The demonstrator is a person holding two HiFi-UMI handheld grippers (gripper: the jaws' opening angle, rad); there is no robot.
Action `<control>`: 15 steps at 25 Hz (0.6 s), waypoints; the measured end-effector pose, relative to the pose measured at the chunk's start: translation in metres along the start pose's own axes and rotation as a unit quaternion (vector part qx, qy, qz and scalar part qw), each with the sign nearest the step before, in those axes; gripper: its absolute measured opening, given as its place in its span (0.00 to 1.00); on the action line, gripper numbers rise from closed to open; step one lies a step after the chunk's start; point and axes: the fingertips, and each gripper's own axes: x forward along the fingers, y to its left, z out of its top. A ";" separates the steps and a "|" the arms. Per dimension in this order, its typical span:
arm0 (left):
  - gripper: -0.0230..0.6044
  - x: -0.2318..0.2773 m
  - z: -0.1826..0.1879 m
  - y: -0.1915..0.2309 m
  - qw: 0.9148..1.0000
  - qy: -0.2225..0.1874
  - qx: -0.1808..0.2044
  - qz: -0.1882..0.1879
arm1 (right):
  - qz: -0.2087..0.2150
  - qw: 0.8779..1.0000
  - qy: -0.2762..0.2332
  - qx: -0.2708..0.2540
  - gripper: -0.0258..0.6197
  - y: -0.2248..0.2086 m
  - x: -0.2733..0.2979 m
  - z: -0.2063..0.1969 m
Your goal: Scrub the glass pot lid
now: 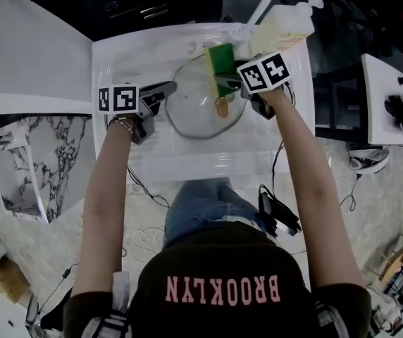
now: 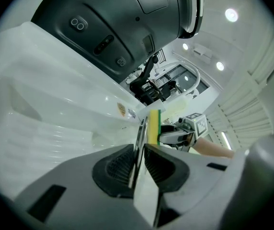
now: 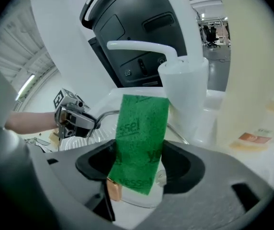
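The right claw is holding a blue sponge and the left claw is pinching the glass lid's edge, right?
Not quite. The sponge in the right claw is green, not blue; the right gripper view shows it. The left claw does pinch the glass lid by its edge.

head view: steeply down over sink (image 1: 117,69) | left, right gripper views: close, facing each other across glass lid (image 1: 194,111)
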 end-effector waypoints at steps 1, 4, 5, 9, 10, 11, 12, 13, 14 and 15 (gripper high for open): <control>0.14 -0.001 -0.001 -0.001 1.000 0.001 -0.001 -0.002 | 0.001 1.000 -0.001 0.006 0.49 0.001 0.000 -0.001; 0.13 -0.009 -0.006 -0.006 1.000 0.004 -0.007 -0.008 | 0.011 0.999 0.002 0.038 0.49 0.003 0.000 -0.003; 0.13 -0.012 -0.008 -0.008 1.000 0.004 -0.009 -0.009 | 0.018 0.998 0.004 0.055 0.49 0.004 0.000 -0.003; 0.13 -0.023 -0.017 -0.013 1.000 -0.003 -0.012 -0.009 | 0.057 0.988 -0.005 0.143 0.49 0.006 0.000 -0.008; 0.13 -0.025 -0.019 -0.015 1.000 -0.006 -0.011 -0.009 | 0.066 0.984 -0.012 0.166 0.49 0.005 0.000 -0.010; 0.13 -0.027 -0.021 -0.016 1.000 -0.009 -0.011 -0.008 | 0.076 0.979 -0.019 0.188 0.49 0.003 0.000 -0.013; 0.13 -0.029 -0.022 -0.017 1.000 -0.011 -0.010 -0.009 | 0.084 0.974 -0.026 0.209 0.49 0.000 0.000 -0.016; 0.13 -0.030 -0.023 -0.017 1.000 -0.012 -0.010 -0.010 | 0.092 0.969 -0.034 0.229 0.49 -0.003 0.000 -0.019; 0.13 -0.030 -0.024 -0.018 1.000 -0.014 -0.010 -0.010 | 0.099 0.963 -0.040 0.246 0.49 -0.005 0.000 -0.022; 0.13 -0.031 -0.025 -0.017 1.000 -0.015 -0.010 -0.010 | 0.105 0.959 -0.046 0.261 0.49 -0.008 0.000 -0.025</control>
